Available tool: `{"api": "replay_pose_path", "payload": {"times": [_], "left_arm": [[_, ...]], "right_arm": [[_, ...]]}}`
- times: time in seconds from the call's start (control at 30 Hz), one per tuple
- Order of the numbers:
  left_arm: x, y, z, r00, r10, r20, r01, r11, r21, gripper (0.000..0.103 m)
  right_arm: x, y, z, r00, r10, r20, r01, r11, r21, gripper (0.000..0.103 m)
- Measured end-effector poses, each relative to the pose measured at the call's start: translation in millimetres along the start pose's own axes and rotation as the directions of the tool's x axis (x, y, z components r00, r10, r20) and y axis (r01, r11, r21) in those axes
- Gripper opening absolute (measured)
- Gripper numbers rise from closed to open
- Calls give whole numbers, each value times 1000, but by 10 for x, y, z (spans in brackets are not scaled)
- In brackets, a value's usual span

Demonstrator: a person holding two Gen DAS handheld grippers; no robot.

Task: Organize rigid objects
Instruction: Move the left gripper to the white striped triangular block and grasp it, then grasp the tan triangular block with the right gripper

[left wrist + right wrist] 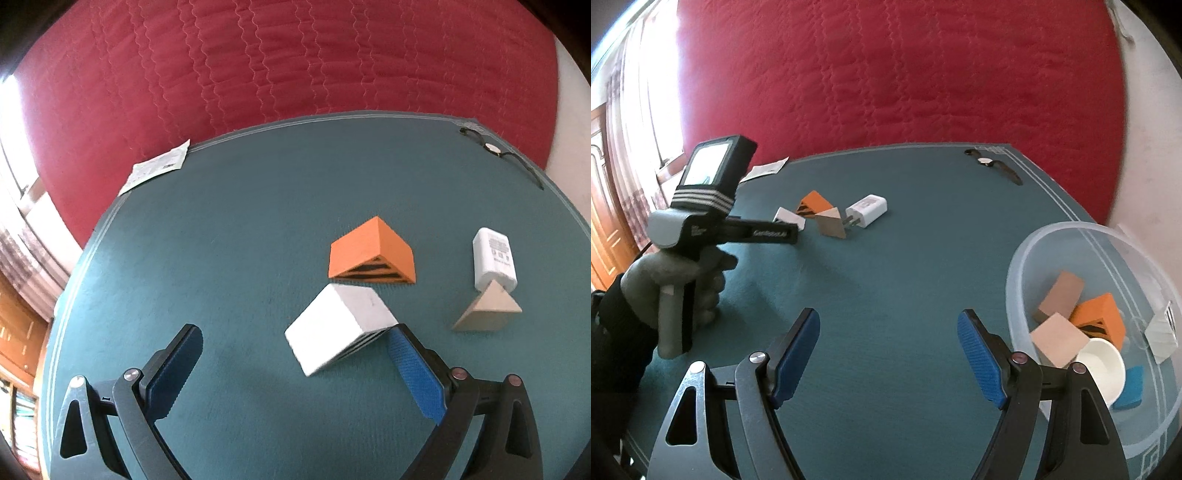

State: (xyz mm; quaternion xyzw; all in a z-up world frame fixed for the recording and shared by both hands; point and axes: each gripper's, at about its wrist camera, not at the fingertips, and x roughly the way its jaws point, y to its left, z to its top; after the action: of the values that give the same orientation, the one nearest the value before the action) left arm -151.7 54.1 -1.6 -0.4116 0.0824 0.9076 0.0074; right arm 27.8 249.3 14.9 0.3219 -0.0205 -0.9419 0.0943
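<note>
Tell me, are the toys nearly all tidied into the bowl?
About halfway. The clear bowl already holds several blocks and a small white cup. Both tools are open and empty; the left tool is closing in on the white block. Still out: the orange wedge, tan wedge and white charger.

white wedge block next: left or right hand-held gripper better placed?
Left. The left hand-held gripper is open right at the white wedge block, one finger by its end. The right hand-held gripper is open over bare mat beside the clear bowl, farther away.
</note>
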Motion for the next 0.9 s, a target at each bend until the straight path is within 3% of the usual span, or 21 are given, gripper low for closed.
{"api": "replay_pose_path", "payload": {"times": [0.13, 0.3, 0.4, 0.5, 0.77, 0.9], "left_arm": [[26, 21, 16, 998, -56, -6, 56, 998, -17, 95], [20, 71, 14, 986, -167, 5, 167, 986, -28, 72], [-15, 58, -3, 982, -188, 20, 189, 982, -24, 53], [-47, 26, -28, 980, -196, 29, 196, 980, -8, 41], [-147, 88, -105, 984, -173, 36, 175, 983, -47, 36], [-297, 122, -157, 992, -107, 64, 111, 992, -53, 36]], "right_arm": [[46, 63, 1, 1000, 12, -16, -12, 1000, -5, 78], [109, 160, 23, 999, 29, -34, -30, 999, -13, 78], [134, 237, 53, 999, 29, -35, -30, 999, -29, 78], [168, 303, 88, 999, 32, -42, -34, 999, -42, 78], [341, 340, 255, 995, 66, -74, -66, 998, 3, 78], [481, 337, 377, 992, 90, -87, -86, 995, 40, 78]]}}
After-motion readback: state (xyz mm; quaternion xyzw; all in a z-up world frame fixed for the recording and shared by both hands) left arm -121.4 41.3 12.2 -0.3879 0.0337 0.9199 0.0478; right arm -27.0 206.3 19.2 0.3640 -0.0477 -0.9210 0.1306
